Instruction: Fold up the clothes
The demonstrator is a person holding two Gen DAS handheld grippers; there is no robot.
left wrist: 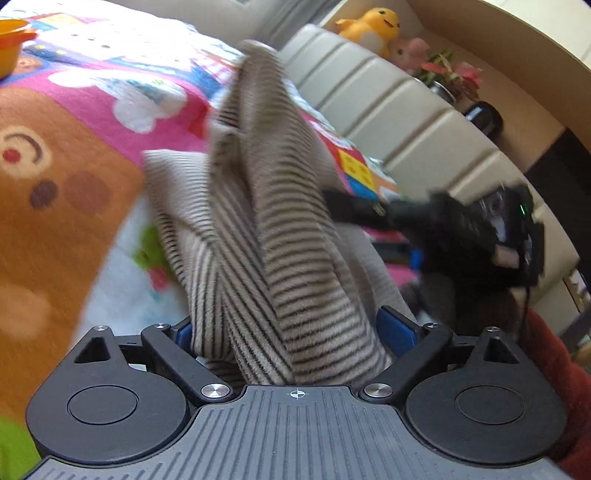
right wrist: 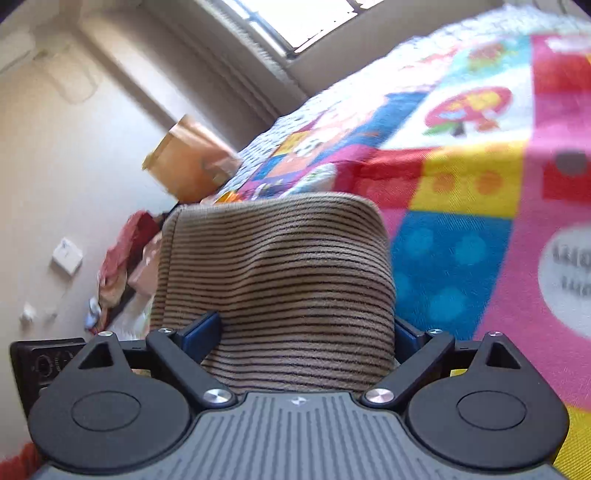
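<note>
A beige garment with thin dark stripes hangs lifted above a colourful patchwork bedspread. My left gripper is shut on a bunched part of it; the cloth hides the fingertips. In the left wrist view my right gripper reaches in from the right and grips another part of the garment. In the right wrist view the striped garment drapes over my right gripper, which is shut on it; only the blue pads show at the sides.
A padded beige headboard runs along the right. Plush toys and a plant sit behind it. An orange bowl lies far left on the bed. A cardboard box and a clothes pile sit beside the bed under the window.
</note>
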